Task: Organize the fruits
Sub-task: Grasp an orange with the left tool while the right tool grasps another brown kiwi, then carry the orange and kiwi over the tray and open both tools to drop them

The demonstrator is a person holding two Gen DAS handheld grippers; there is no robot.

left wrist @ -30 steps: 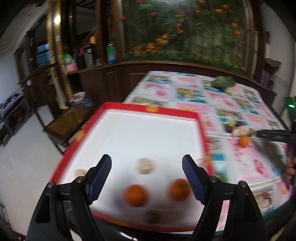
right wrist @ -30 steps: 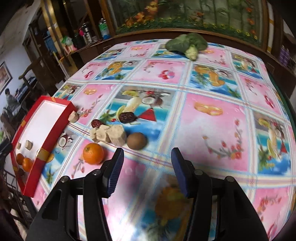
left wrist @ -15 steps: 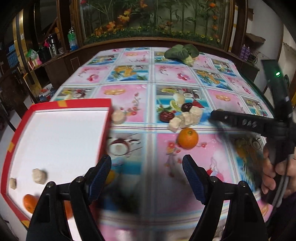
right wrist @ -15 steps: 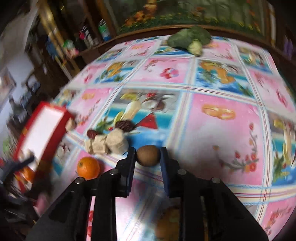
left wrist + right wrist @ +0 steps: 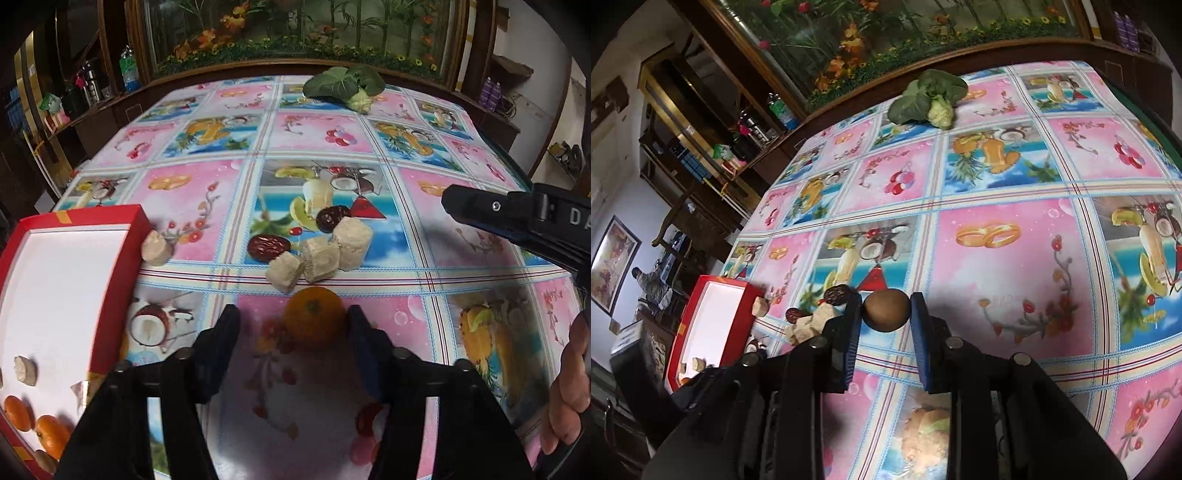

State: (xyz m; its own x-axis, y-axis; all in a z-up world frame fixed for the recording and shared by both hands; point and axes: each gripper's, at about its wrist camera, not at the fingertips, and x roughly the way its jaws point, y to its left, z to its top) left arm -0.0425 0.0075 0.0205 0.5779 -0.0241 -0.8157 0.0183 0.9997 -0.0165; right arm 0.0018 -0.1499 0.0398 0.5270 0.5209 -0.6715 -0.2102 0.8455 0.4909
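My left gripper [image 5: 291,325] is open around an orange [image 5: 314,317] on the tablecloth; the right finger touches it, the left finger stands apart. My right gripper [image 5: 884,312] is shut on a brown kiwi [image 5: 885,310], lifted above the table. It shows from the side in the left wrist view [image 5: 517,221]. The red tray [image 5: 22,229] with a white floor lies at the left and holds two oranges [image 5: 33,424] and pale chunks [image 5: 25,370]. Three pale cubes [image 5: 321,254] and two dark dates [image 5: 267,247] lie just beyond the orange.
One pale chunk [image 5: 157,247] leans against the tray's right wall. A leafy green vegetable [image 5: 343,86] lies at the table's far edge. Wooden cabinets and shelves surround the table. The tray also shows in the right wrist view [image 5: 713,325].
My left gripper swung from over the tray to the orange and narrowed around it. My right gripper closed on the kiwi and lifted it.
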